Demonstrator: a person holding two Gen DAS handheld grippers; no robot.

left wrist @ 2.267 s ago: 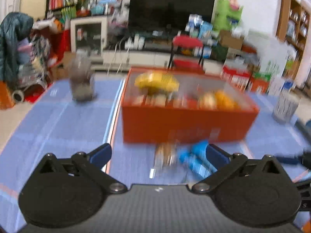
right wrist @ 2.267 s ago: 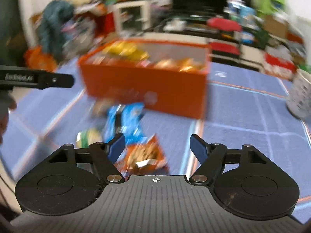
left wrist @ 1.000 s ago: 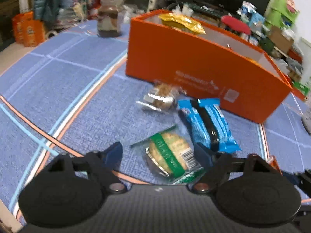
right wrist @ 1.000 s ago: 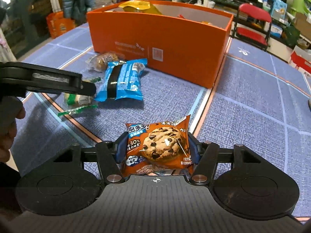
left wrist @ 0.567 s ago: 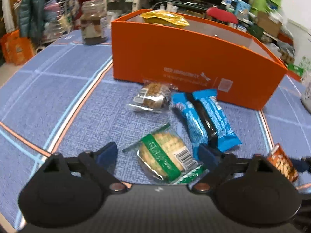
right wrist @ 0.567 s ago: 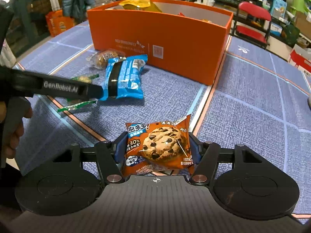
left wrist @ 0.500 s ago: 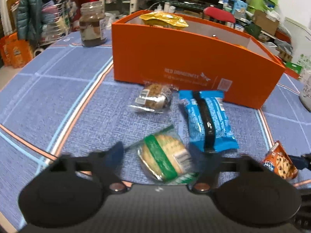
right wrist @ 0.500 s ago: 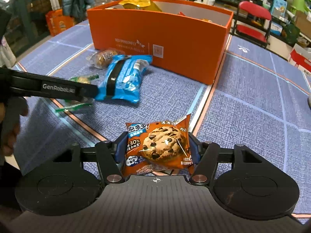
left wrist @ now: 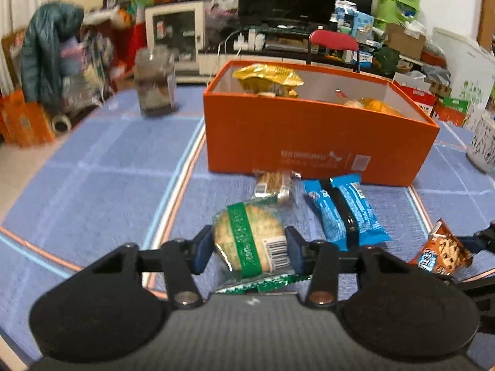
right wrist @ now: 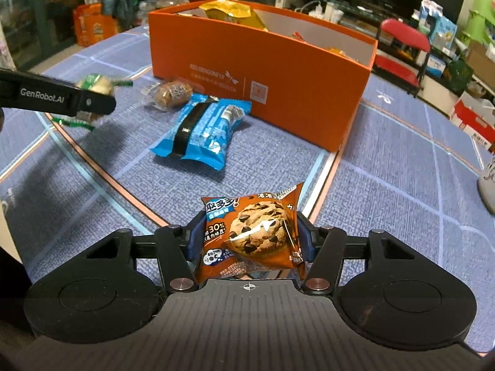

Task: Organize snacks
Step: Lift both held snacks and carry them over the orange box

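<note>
Left gripper (left wrist: 246, 247) has its 2 blue-padded jaws closing on a round biscuit in a clear wrapper with a green band (left wrist: 250, 240), the pads already against both sides of the pack, which sits lifted clear of the blue woven tablecloth (left wrist: 102, 173). Right gripper (right wrist: 247, 238) likewise pinches a brown chocolate-chip cookie packet (right wrist: 251, 235) between its pads, its jaws closing a little tighter on the foil. From the right wrist view the left tool appears as a black bar printed "GenRobot.AI" at the left edge, the green-banded pack at its tip. On the cloth between the 2 tools lies a blue snack pack with a black stripe (left wrist: 343, 210), and just beyond it a small clear-wrapped brown cake (left wrist: 273, 182) rests close to the front wall of the orange cardboard box (left wrist: 309, 142). That box stands open-topped and already holds a crumpled yellow bag (left wrist: 266, 78) at its left end and some orange-coloured snacks (left wrist: 371, 105) toward the right. A glass jar with dark contents (left wrist: 154, 83) stands on the cloth left of the box, blurred. A white patterned cup (left wrist: 482, 145) shows at the right edge of the cloth, near the box's right end.
</note>
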